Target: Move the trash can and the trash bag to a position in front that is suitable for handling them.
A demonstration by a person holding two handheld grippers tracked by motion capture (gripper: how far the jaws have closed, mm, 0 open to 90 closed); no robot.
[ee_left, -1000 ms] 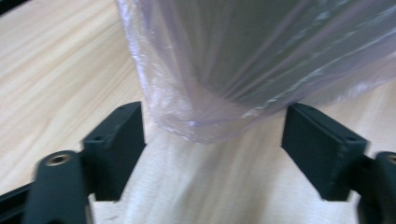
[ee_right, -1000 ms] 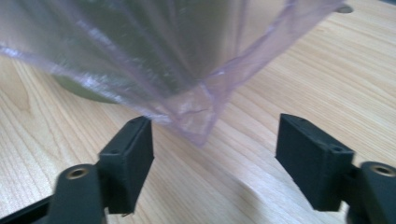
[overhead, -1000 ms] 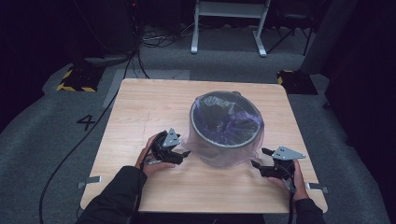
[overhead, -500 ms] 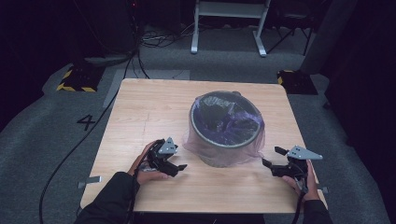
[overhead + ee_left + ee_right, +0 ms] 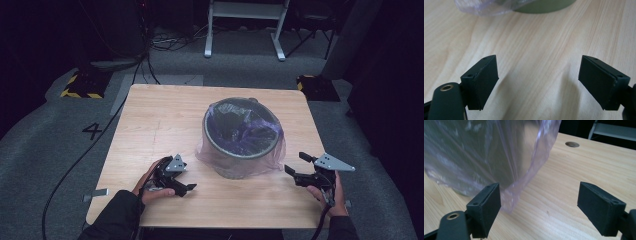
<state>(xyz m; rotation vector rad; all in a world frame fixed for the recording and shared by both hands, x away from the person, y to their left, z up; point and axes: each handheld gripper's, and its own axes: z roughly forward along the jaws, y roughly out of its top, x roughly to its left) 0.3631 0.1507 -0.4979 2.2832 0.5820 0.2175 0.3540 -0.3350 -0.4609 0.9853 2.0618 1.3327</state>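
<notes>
Translucent purple-tinted plastic bag (image 5: 243, 131) is lining a round grey-green bin (image 5: 240, 150), its mouth folded over the rim and its loose skirt draping down the outside wall to the wooden table (image 5: 160, 120). Bin is standing right of the table's centre, in the same spot as in both earlier high-view frames.

Left gripper (image 5: 184, 183) is lying low over the table near the front edge, left of the bin and apart from it. One second ago it was sitting close against the bag's lower left skirt; it is now nearer the person and clear of the plastic. Its jaws have just been opening and are standing wide with nothing between them; the left gripper view is showing bare wood between the pads (image 5: 484, 82), with the bag's hem (image 5: 489, 6) and the bin's base (image 5: 544, 6) far ahead at the top.

Right gripper (image 5: 296, 167) is hovering right of the bin, near the table's right front corner, farther out and toward the person than a second ago. Its jaws have also just been opening and are gaping wide, gripping nothing. In the right gripper view the bag's skirt (image 5: 486, 155) is hanging just ahead of the left-hand pad (image 5: 486, 207); contact cannot be told.
</notes>
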